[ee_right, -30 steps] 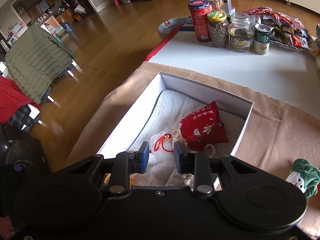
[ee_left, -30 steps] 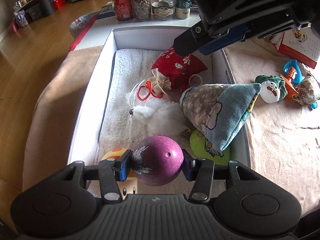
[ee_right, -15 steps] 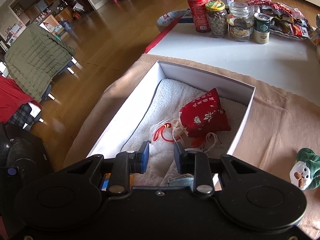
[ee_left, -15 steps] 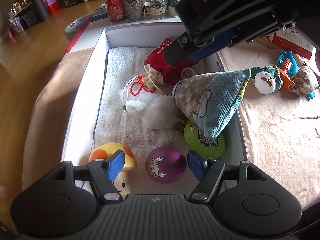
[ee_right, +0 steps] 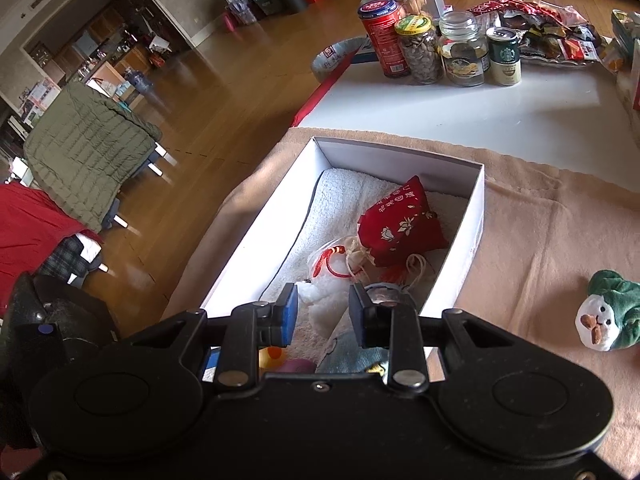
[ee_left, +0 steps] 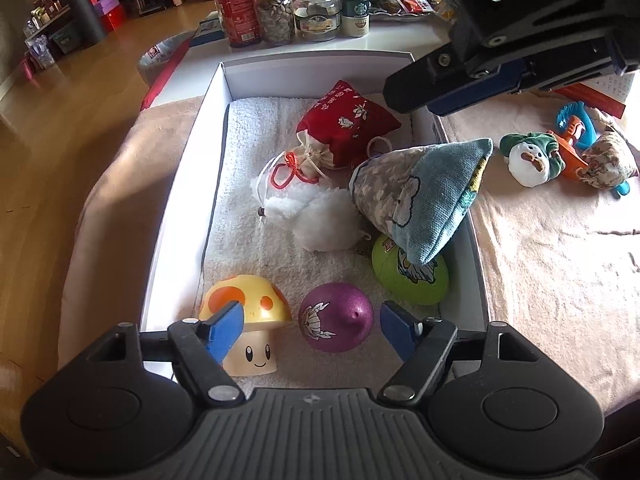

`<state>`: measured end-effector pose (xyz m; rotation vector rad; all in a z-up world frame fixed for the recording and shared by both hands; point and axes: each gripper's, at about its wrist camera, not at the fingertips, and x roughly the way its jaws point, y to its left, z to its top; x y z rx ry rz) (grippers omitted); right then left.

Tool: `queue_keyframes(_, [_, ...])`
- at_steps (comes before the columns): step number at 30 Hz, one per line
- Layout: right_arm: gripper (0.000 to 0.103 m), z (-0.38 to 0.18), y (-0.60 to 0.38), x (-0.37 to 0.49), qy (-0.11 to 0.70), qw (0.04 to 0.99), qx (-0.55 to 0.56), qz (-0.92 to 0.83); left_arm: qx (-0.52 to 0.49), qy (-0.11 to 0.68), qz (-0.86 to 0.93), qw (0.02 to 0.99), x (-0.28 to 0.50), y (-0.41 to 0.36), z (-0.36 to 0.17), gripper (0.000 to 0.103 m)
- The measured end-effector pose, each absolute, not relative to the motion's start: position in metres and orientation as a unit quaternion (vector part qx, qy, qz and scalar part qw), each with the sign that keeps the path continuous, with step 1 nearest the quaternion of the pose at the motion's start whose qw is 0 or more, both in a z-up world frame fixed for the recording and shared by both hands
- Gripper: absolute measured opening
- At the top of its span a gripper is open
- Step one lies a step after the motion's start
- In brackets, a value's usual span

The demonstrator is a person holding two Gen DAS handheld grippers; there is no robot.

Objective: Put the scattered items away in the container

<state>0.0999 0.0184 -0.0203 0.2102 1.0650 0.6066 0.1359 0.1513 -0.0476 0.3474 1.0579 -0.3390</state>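
Observation:
A purple ball [ee_left: 336, 318] lies on the towel in the white box [ee_left: 180, 184], between a yellow mushroom toy [ee_left: 248, 308] and a green ball [ee_left: 416, 280]. My left gripper [ee_left: 312, 318] hovers over it, jaws opening, pads clear of the ball on both sides. A red pouch [ee_left: 348, 124], a white fluffy bag [ee_left: 320, 216] and a blue-camo pouch [ee_left: 420, 196] also lie in the box. My right gripper [ee_right: 323, 308] hangs above the box's right side with a narrow gap between its jaws and nothing in it. It also shows in the left wrist view [ee_left: 412, 94].
On the beige cloth right of the box lie a green-hooded plush [ee_left: 530, 160], an orange-blue toy [ee_left: 572, 136] and a patterned pouch [ee_left: 608, 160]. Jars and cans [ee_left: 280, 16] stand on the white table behind the box. The wooden floor drops away to the left.
My left jaws spread and let go of the purple ball, which now rests on the towel beside the mushroom. My right gripper has drifted right, above the box's right wall.

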Motion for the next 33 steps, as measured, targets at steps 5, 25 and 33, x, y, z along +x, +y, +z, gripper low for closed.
queue_keyframes(5, [0.051, -0.021, -0.004, 0.092, 0.497, 0.818, 0.112, 0.268, 0.17, 0.494, -0.164, 0.836, 0.128, 0.144, -0.039, 0.077])
queue_keyframes(25, [0.051, -0.046, 0.023, 0.069, 0.538, 0.753, 0.155, 0.347, 0.173, 0.501, -0.145, 0.836, 0.118, 0.162, -0.029, 0.078])
queue_keyframes(33, [0.051, -0.026, -0.024, 0.067, 0.505, 0.788, 0.169, 0.31, 0.181, 0.489, -0.16, 0.838, 0.117, 0.144, -0.017, 0.079])
